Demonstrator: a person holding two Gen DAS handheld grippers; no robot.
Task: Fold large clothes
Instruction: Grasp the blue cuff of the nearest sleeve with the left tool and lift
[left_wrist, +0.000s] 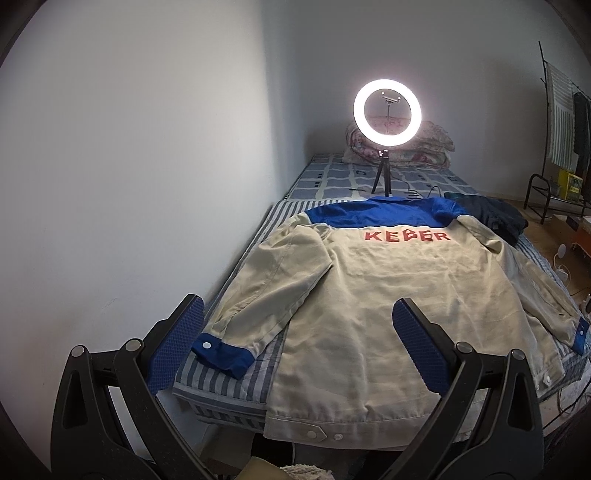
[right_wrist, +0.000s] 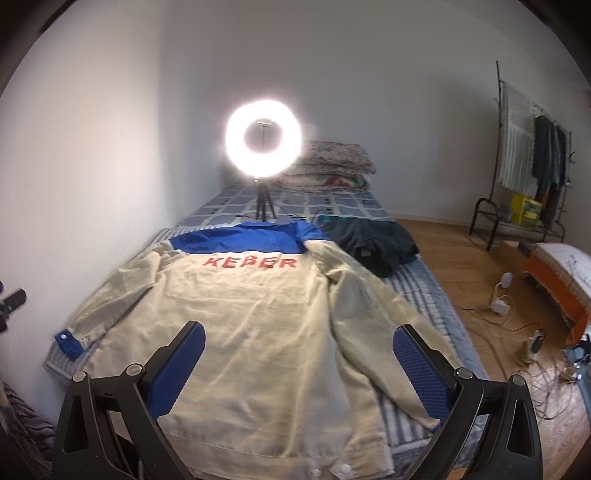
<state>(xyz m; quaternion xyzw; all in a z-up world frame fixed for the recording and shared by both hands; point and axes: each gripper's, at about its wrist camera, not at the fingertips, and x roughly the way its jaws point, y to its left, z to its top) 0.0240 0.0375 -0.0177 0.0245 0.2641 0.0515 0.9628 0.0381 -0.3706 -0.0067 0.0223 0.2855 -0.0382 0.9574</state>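
A lit ring light (left_wrist: 386, 110) on a small black tripod (left_wrist: 381, 176) stands on a bed (left_wrist: 332, 179) covered in a blue-and-white patterned sheet, pushed against a white wall (left_wrist: 147, 147). Behind the light, folded floral quilts (right_wrist: 332, 162) are stacked at the bed's far end. On the right, a metal rack (right_wrist: 532, 147) hung with clothing stands on the wooden floor (right_wrist: 461, 266), where white cables (right_wrist: 517, 332) trail near an orange-sided piece of furniture (right_wrist: 554, 284).
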